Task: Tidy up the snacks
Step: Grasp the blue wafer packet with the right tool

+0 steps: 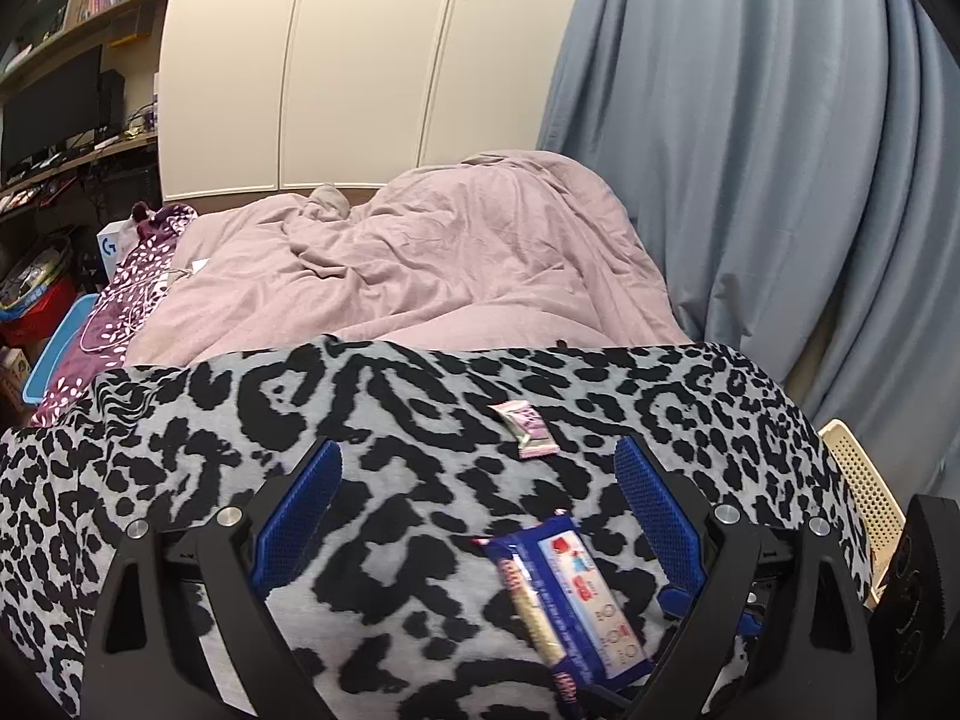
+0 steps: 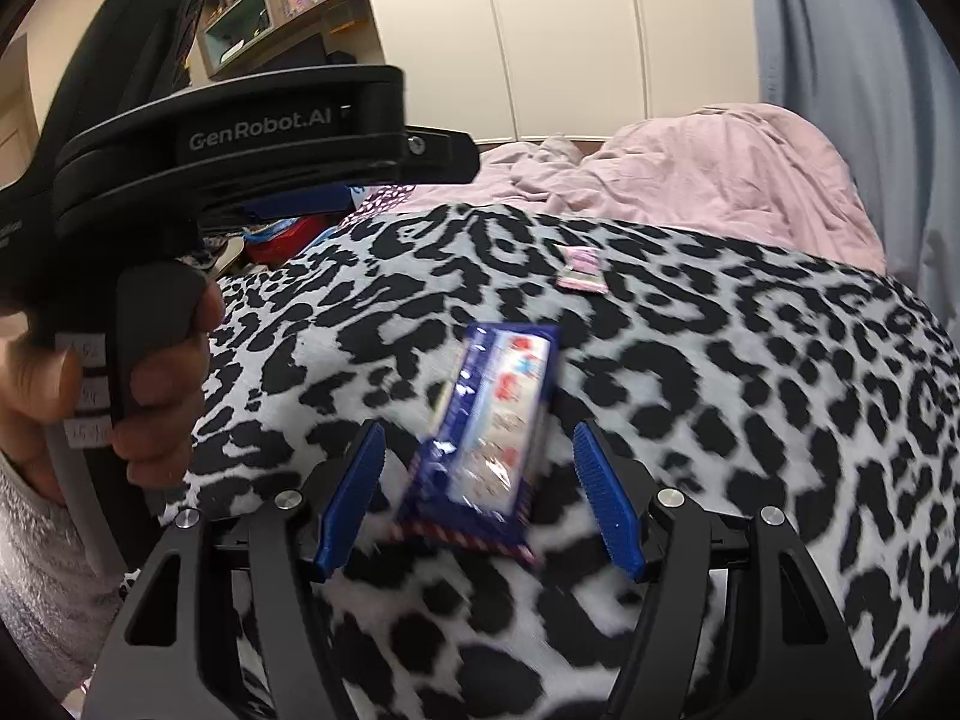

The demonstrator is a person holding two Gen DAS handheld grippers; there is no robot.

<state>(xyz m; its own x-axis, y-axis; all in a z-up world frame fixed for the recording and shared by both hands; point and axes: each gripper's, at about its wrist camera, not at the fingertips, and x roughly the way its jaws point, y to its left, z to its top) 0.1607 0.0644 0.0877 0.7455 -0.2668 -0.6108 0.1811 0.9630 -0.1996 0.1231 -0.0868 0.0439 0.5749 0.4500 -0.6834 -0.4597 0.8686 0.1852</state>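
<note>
Left wrist view: two snacks counted on leopard-print blanket [image 1: 372, 420] over bed. Blue biscuit pack [image 1: 570, 594], long, white panel with red print, lying near, between pads of left hand-held gripper [image 1: 477, 504], untouched; jaws spread wide, nothing gripped. Small pink candy wrapper [image 1: 525, 429] farther off, right of centre.

Right wrist view: same two snacks seen. Blue biscuit pack [image 2: 486, 450], blurred, lying between blue pads of right hand-held gripper [image 2: 480, 501]; jaws about half apart, no contact. Pink candy wrapper [image 2: 579, 270] far. Left hand [image 2: 120, 390] wrapped round other gripper's handle, at left.
</note>
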